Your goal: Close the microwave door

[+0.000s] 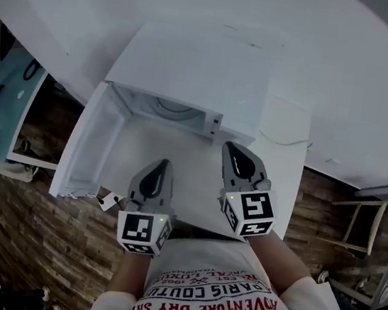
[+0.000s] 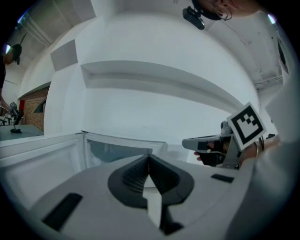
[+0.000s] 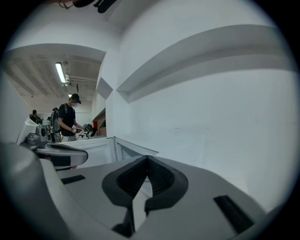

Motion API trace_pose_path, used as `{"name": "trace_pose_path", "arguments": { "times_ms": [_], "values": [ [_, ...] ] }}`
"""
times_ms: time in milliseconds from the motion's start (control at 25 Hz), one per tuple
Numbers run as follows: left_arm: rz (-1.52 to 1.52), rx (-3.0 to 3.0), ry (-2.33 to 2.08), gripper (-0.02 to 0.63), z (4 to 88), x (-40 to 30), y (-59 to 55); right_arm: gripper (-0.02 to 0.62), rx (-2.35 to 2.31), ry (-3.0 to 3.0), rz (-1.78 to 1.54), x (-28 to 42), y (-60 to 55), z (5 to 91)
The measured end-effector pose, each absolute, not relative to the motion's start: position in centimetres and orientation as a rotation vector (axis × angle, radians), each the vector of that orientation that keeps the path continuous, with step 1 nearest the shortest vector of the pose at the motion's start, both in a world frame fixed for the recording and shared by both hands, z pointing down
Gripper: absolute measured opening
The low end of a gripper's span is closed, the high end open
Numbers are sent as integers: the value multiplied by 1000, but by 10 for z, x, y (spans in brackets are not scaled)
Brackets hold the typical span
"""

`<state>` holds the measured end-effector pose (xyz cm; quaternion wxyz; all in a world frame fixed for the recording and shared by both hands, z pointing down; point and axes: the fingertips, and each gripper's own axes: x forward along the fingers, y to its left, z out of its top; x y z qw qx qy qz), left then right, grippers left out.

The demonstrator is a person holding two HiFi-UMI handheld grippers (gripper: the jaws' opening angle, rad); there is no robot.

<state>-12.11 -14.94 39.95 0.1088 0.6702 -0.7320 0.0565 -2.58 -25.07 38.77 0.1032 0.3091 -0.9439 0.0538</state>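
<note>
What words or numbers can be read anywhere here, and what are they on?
"ADVENTURE DRY SH": shirt, red print, upside down, cut off.
"PARIS COUTU": same shirt, cut off.
"1963": same shirt; small line beside it unreadable.
No words on the microwave; left cube and right cube show only black-and-white squares.

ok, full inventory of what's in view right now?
microwave: one, white, on the table
microwave door: one, white, swung open to the left
table: one, white, against a white wall
floor: brown wood planks, either side of the table
panel: one, pale blue, left of the table
chair: one, wooden, far right, partly cut off
bystander: one, dark top, far background
shirt: white, red print, bottom edge
left tongs: grey, shut, empty, before the open microwave
right tongs: grey, shut, empty, beside the left tongs
</note>
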Motion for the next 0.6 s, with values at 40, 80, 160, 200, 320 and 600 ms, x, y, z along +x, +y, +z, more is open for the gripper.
{"name": "trace_pose_path", "arguments": {
  "times_ms": [40,80,160,200,320,600],
  "values": [
    [167,1972,-2141,6,402,-122,-153,11,929,-2778,146,-27,-258,387],
    [166,1972,-2129,6,404,-123,-155,11,946,-2770,133,-28,-263,386],
    [168,1959,-2112,6,409,-128,-157,11,972,-2747,110,-32,-271,386],
    [168,1951,-2107,6,410,-132,-157,11,981,-2737,109,-34,-274,387],
    [181,1944,-2118,6,409,-144,-155,11,1012,-2716,129,-41,-280,389],
    [216,1892,-2218,6,402,-176,-130,11,1125,-2628,117,-44,-296,396]
  ]
}}
